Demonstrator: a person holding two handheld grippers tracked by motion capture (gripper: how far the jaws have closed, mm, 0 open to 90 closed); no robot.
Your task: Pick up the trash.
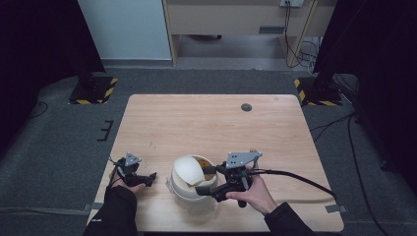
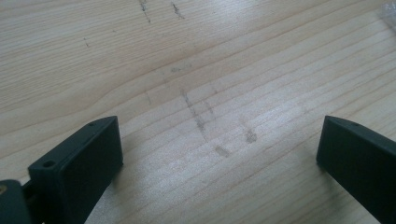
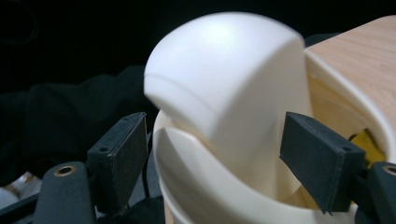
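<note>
High view: a wooden table (image 1: 211, 123) with a person's two hands at its near edge. Near the middle of that edge stands a cream bin (image 1: 189, 189) with a domed swing lid (image 1: 188, 170) tipped up. The right gripper (image 1: 204, 191) reaches in from the right, its jaws spread either side of the lid (image 3: 224, 79), not pressing it. The left gripper (image 1: 150, 178) rests on the bare wood left of the bin, well apart from it, jaws wide with nothing between.

The tilted white bowl (image 3: 224, 79) is blurred, its lower part hidden inside the cream container (image 3: 224, 196).
</note>
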